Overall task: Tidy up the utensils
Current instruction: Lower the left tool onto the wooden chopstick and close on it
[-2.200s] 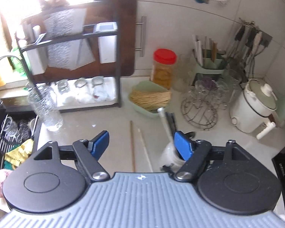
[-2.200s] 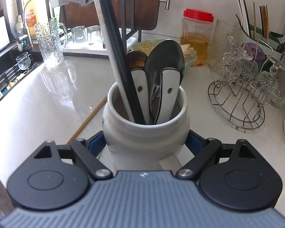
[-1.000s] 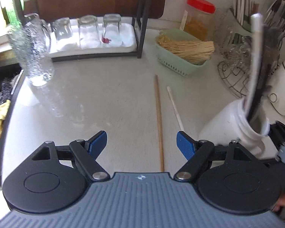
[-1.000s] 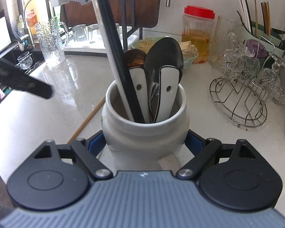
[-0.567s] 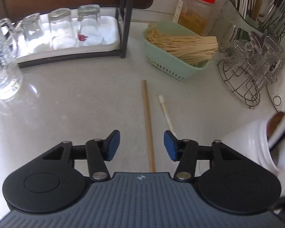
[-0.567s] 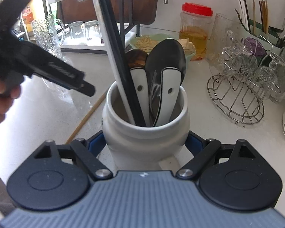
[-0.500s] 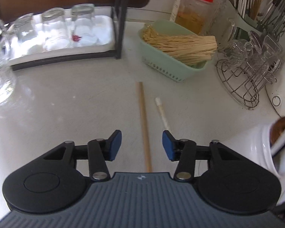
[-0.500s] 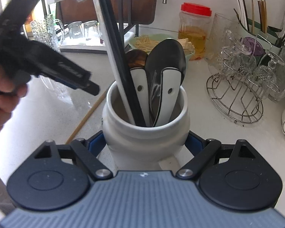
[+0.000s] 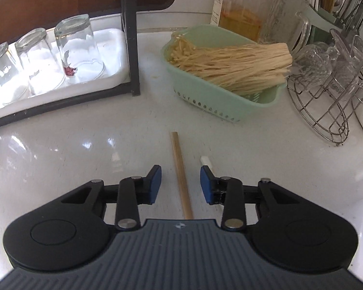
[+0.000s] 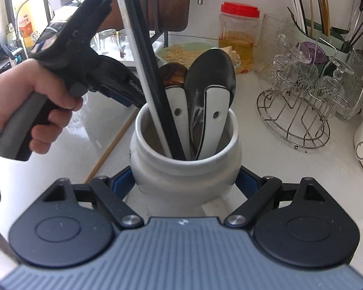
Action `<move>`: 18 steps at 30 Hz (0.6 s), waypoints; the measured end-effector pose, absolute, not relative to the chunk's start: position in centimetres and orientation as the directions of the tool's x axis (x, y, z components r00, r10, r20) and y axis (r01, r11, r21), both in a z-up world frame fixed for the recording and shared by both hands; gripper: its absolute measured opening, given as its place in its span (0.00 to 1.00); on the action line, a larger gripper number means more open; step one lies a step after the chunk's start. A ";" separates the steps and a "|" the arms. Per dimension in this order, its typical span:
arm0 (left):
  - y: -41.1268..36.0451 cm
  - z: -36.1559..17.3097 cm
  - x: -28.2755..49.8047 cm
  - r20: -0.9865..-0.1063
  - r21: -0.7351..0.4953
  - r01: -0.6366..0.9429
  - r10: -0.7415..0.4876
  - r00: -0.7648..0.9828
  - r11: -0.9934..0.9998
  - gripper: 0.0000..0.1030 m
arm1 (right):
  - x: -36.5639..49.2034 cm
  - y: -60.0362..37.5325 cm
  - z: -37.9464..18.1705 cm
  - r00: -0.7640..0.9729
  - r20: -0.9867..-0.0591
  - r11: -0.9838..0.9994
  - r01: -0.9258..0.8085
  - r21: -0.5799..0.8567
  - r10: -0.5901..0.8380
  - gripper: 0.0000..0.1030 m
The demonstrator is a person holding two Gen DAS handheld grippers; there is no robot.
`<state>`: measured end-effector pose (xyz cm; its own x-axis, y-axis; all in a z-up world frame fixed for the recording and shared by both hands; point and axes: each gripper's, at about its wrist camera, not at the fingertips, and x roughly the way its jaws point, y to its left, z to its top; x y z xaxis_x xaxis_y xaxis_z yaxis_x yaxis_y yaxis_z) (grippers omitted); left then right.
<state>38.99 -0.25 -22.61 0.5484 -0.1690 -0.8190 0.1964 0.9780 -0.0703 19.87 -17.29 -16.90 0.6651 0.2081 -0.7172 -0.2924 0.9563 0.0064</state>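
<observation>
Left wrist view: left gripper is closing, wooden chopstick lying on the counter right between the pads, untouched, long axis straight ahead. White chopstick is just outside the right pad.

Right wrist view: right gripper clamps the white jar, so the left's nearer.

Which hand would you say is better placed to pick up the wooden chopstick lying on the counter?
The left. The left gripper already straddles the wooden chopstick, jaws closing, pads not yet touching. The right gripper is occupied, clamped on the white jar holding utensils.
</observation>
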 end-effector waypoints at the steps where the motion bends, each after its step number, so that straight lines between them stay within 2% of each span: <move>1: -0.4 -22.6 39.1 -0.817 -0.065 0.201 -0.167 0.551 0.977 0.40 | 19.9 -17.3 -16.9 0.663 -0.719 0.957 -0.291 0.007 0.208 0.88; 6: -0.6 -22.8 39.4 -0.809 -0.060 0.219 -0.176 0.561 0.974 0.39 | 19.8 -17.0 -17.0 0.672 -0.714 0.958 -0.286 -0.006 0.196 0.88; 12: -1.8 -23.0 39.3 -0.811 0.023 0.248 -0.126 0.571 0.969 0.39 | 19.8 -17.0 -17.0 0.671 -0.715 0.958 -0.286 -0.007 0.195 0.88; 14: -1.9 -23.0 39.3 -0.813 0.018 0.240 -0.125 0.569 0.971 0.34 | 19.8 -17.0 -16.9 0.669 -0.718 0.958 -0.288 -0.009 0.195 0.88; 16: -1.9 -22.9 39.3 -0.815 0.015 0.236 -0.124 0.566 0.972 0.20 | 19.9 -17.0 -16.9 0.666 -0.720 0.957 -0.290 -0.010 0.194 0.88; 18: -1.7 -22.9 39.3 -0.813 0.012 0.229 -0.125 0.569 0.973 0.17 | 19.9 -16.9 -16.9 0.666 -0.721 0.957 -0.290 -0.010 0.194 0.88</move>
